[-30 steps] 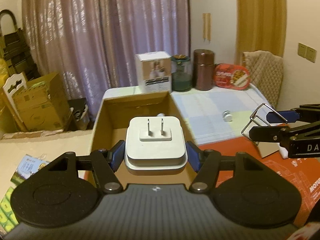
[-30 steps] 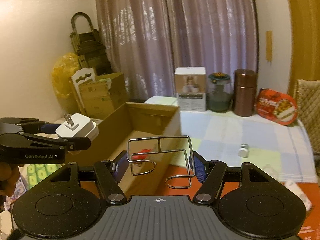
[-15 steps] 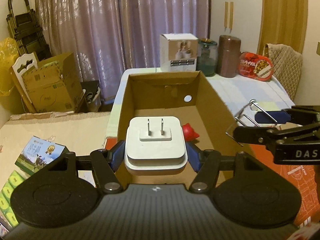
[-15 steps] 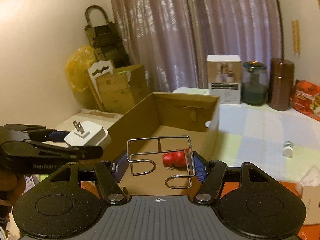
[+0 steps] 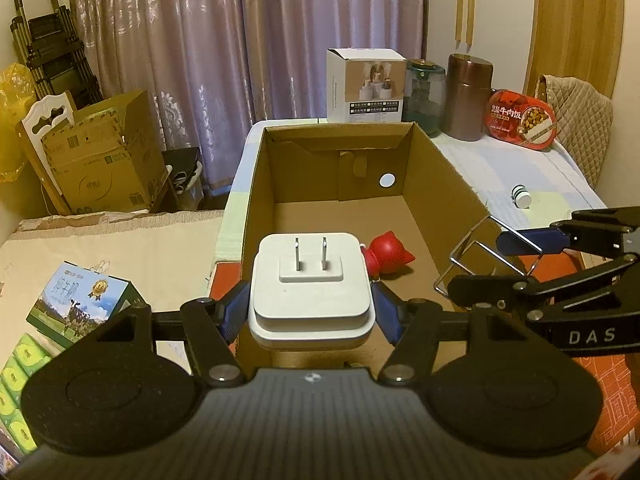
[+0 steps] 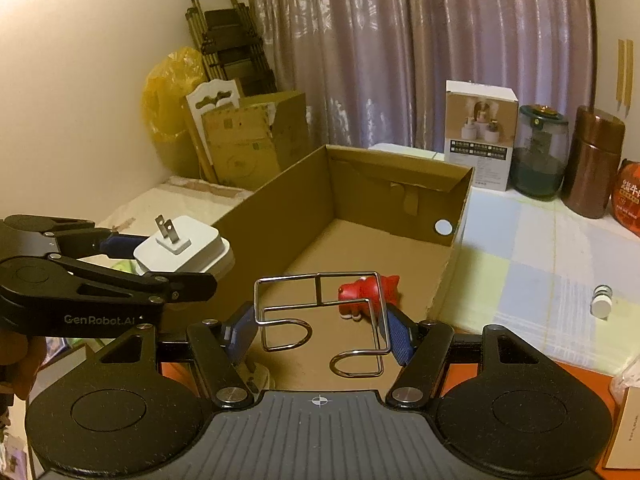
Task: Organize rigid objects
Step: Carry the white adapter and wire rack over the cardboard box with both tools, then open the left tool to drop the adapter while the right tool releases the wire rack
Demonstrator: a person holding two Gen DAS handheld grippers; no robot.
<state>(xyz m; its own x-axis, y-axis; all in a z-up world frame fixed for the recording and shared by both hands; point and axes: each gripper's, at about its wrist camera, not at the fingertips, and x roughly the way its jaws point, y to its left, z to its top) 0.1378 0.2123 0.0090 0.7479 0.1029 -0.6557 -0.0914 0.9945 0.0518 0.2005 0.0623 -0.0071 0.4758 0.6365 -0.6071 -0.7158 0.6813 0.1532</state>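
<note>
My left gripper (image 5: 312,312) is shut on a white plug adapter (image 5: 311,288), prongs up, held above the near end of an open cardboard box (image 5: 256,184). It also shows in the right wrist view (image 6: 182,250). My right gripper (image 6: 320,330) is shut on a bent metal wire rack (image 6: 320,312), held over the box's near right edge; the rack shows in the left wrist view (image 5: 484,256) too. A red toy figure (image 5: 386,256) lies on the box floor (image 6: 368,292).
A small white bottle (image 5: 522,196) lies on the checked tablecloth right of the box. A white carton (image 5: 366,86), glass jar (image 5: 424,96), brown canister (image 5: 468,96) and red tin (image 5: 520,120) stand behind. Cartons (image 5: 104,160) sit left.
Both grippers have risen and tilted down over the box with their loads still held. The box interior and the red toy have come into view.
</note>
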